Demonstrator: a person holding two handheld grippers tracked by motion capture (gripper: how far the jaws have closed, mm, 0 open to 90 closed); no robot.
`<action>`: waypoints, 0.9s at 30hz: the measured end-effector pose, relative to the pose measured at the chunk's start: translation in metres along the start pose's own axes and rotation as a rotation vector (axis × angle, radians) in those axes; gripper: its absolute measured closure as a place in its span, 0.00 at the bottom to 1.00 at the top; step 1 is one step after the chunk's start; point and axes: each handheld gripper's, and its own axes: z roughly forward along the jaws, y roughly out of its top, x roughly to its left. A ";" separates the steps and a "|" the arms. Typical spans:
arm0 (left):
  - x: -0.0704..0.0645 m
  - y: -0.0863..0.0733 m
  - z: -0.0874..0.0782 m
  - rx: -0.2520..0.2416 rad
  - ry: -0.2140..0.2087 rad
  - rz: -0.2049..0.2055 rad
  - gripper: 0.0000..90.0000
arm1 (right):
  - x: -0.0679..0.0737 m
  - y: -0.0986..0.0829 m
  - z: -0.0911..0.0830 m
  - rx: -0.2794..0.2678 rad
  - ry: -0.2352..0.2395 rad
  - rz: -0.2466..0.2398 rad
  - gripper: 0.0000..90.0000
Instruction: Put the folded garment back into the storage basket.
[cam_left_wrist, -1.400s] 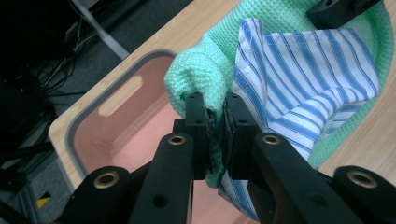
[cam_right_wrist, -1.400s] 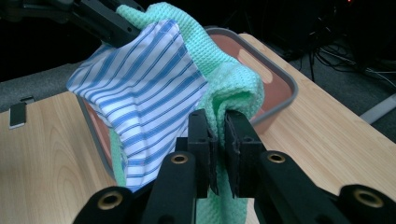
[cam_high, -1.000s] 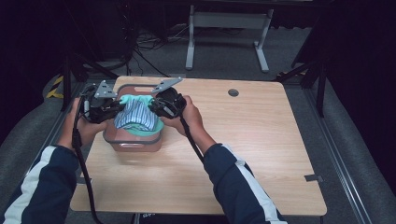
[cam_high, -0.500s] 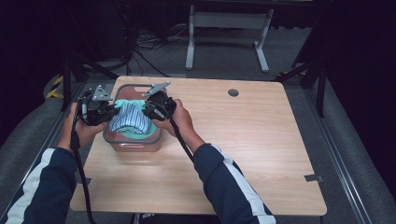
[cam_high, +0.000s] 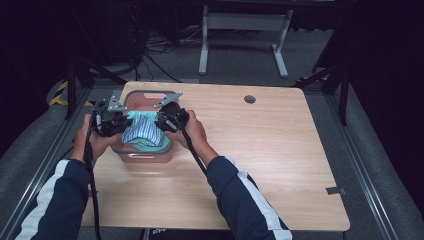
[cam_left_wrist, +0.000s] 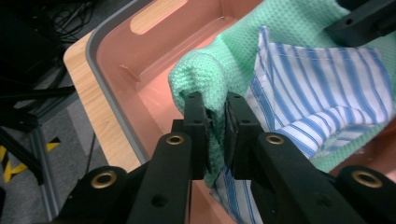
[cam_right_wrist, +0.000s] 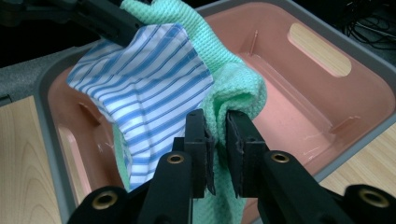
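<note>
Both grippers pinch the green cloth (cam_left_wrist: 205, 79) over the pink bin (cam_high: 145, 97): left gripper (cam_left_wrist: 217, 121) and right gripper (cam_right_wrist: 217, 135) should lower evenly, keeping the striped cloth (cam_right_wrist: 144, 88) inside

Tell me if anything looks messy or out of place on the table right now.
Nothing is spilled or damaged. The green cloth and striped cloth are bunched, held up between the left gripper and right gripper over the pink bin, not lying flat inside it.
</note>
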 end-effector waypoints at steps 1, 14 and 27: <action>0.000 0.000 0.001 0.004 -0.006 -0.001 0.87 | 0.000 -0.001 0.001 0.007 -0.003 -0.005 0.87; -0.012 0.004 -0.005 -0.021 -0.015 0.001 0.66 | -0.004 -0.004 -0.009 0.024 -0.029 -0.010 0.72; -0.042 0.015 -0.027 -0.117 -0.028 0.023 0.51 | -0.007 -0.011 -0.043 0.001 -0.074 -0.050 0.58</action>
